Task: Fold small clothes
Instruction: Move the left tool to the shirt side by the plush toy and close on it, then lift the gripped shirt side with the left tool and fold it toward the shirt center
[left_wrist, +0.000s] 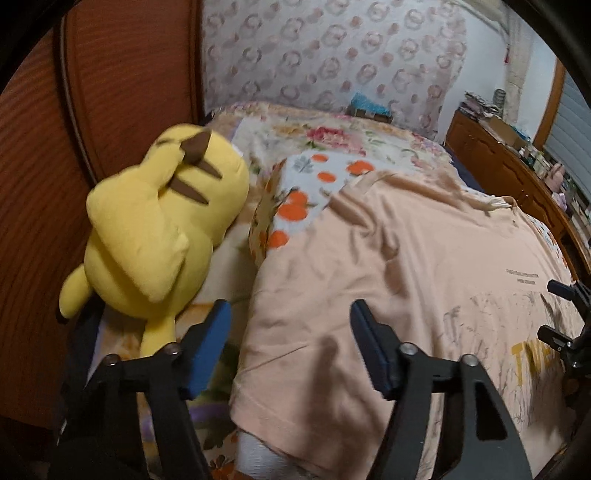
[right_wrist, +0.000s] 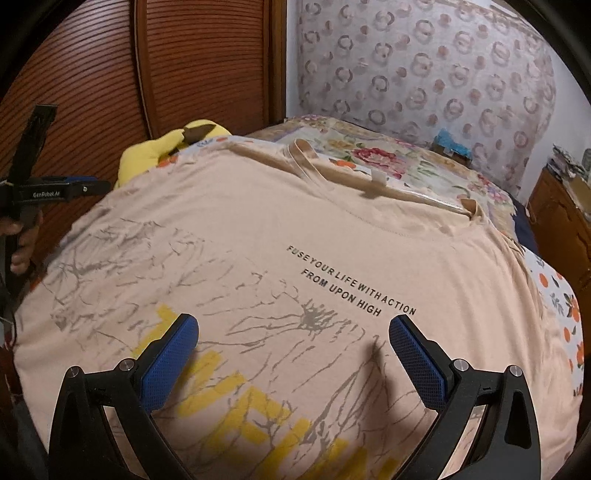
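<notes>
A peach T-shirt (right_wrist: 258, 229) with black lettering, grey branch print and yellow letters lies spread flat on the bed, collar toward the far wall. It also shows in the left wrist view (left_wrist: 388, 266). My left gripper (left_wrist: 290, 314) is open and empty, hovering over the shirt's left edge near a sleeve. My right gripper (right_wrist: 293, 326) is open and empty above the middle of the shirt's print. The left gripper also shows in the right wrist view (right_wrist: 55, 190) at the far left, and the right gripper in the left wrist view (left_wrist: 565, 317) at the right edge.
A yellow plush toy (left_wrist: 155, 236) lies left of the shirt against the wooden wardrobe (left_wrist: 74, 129). A floral bedspread (left_wrist: 325, 136) covers the bed. A wooden dresser (left_wrist: 509, 162) with clutter stands at the right. A padded headboard (right_wrist: 424, 74) is behind.
</notes>
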